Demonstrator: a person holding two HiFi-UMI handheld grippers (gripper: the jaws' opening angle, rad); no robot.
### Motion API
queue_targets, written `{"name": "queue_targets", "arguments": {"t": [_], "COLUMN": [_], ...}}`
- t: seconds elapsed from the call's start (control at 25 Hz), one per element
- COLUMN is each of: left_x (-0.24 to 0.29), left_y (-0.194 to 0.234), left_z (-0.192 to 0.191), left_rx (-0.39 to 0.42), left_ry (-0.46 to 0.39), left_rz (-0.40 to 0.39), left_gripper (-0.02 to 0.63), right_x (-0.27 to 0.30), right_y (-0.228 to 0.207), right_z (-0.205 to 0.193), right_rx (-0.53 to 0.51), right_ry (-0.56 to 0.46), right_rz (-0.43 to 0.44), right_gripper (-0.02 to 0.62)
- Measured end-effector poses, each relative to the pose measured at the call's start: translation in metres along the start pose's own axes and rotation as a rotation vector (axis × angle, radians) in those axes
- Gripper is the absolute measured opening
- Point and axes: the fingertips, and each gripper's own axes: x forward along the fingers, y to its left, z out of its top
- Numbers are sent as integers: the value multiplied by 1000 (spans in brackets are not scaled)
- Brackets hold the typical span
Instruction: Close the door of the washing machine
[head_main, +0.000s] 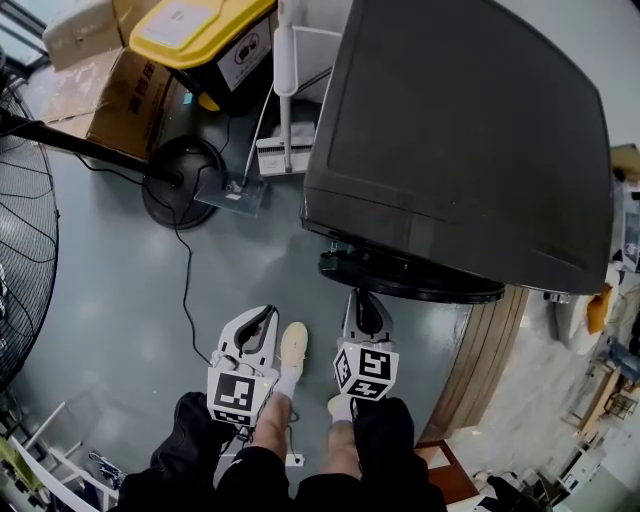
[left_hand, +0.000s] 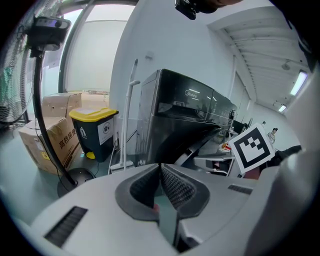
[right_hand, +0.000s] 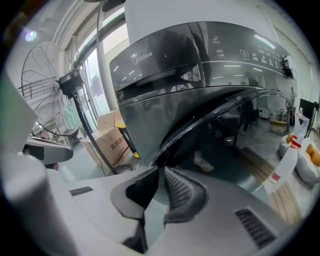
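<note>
Left gripper (head_main: 258, 322) (left_hand: 160, 168): my jaws were pressed together at the tips, with nothing between them.
Right gripper (head_main: 362, 305) (right_hand: 161, 171): my jaws were likewise closed tip to tip and empty.
Washing machine (head_main: 460, 130) (left_hand: 180, 120) (right_hand: 200, 75): one, dark grey, straight ahead of my right jaws and ahead-right of my left ones.
Door (head_main: 410, 278) (right_hand: 220, 112): one round door, ajar. Its dark rim was just ahead of and above my right jaws. I could not tell whether the tips touched it.
Brand: a Midea logo (left_hand: 191, 93) (right_hand: 142, 58) on the machine's upper front, legible from both gripper views.
Panel writing: a UV mark (right_hand: 219, 51) beside a row of small icons too fine to read.
Bin (head_main: 205, 40) (left_hand: 92, 132): one, black with a yellow lid, ahead-left of my left jaws. It had a white label with a pictogram, the print too small to read.
Cardboard boxes (head_main: 120, 100) (left_hand: 52, 145): two that I could count, left of the bin. The nearer one had Chinese characters on its side, which I could not read with confidence.
Fan (head_main: 178, 182) (right_hand: 70, 80): one standing fan, well to the left of both pairs of jaws.
Marker cubes (head_main: 238, 395): two, one behind each pair of jaws, patterned in black and white squares.
Shoes (head_main: 293, 345): two, light-coloured, behind and between my jaws.
</note>
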Motion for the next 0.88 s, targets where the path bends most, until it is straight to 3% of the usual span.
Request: {"name": "queue_targets", "arguments": {"t": [0.36,0.88], "left_x": [10,24], "left_y": [6,15], "left_z": [11,16], "left_rx": [-4,-8], "left_ry": [-24,9], "left_rz": [1,-6], "left_gripper": [32,32], "right_x": [13,24], "right_y": [-3,-9], "right_z": [11,22], "right_rx": [-17,-13], "right_ry": [-14,-22], "right_rz": [-6,-43], "right_gripper": [44,17]}}
